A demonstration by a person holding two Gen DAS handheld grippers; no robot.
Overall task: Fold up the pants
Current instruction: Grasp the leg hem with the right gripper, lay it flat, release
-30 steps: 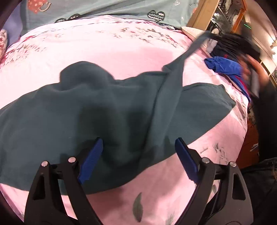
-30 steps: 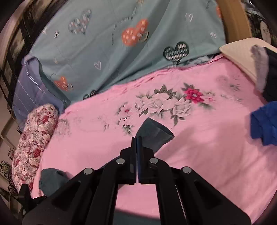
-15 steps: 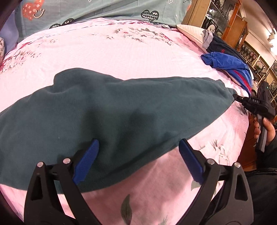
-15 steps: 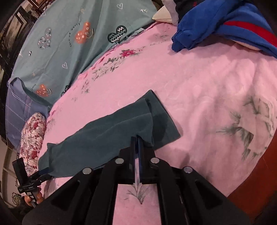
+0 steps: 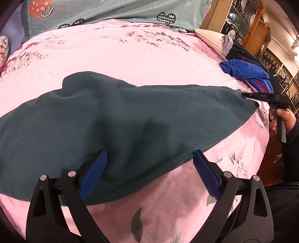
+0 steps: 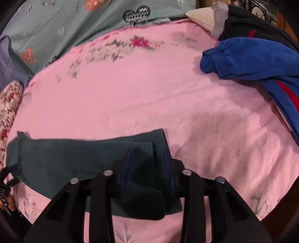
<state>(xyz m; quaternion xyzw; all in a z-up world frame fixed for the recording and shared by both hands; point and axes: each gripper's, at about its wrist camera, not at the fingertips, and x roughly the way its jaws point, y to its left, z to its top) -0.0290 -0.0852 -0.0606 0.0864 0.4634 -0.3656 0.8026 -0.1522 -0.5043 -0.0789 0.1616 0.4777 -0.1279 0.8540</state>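
Left claw spread wide, blue pads hanging over the near edge of the pants, nothing pinched between them; left pad above dark cloth, right pad at the hem where cloth meets sheet; cannot tell whether either pad touches the fabric. Right claw opening, jaws parted a little, the folded leg end of the pants lying between and beneath them, pads not pressing on it; seen from the left wrist as a black claw at the far right tip of the garment, gripped by a hand in a dark sleeve. Pants dark teal, laid lengthwise across the near part of the bed, doubled leg on leg, a rounded hump at the upper left of the spread in the left view; leg cuffs stacked at the right claw, edges nearly aligned. Beyond, pink floral bedsheet mostly bare; blue garment with a red stripe heaped at the right edge, well apart from the pants; dark navy clothing and a grey piece behind it on a cream pillow; teal cover with heart prints along the head of the bed; red floral bolster at far left; wooden display cabinets past the right side.
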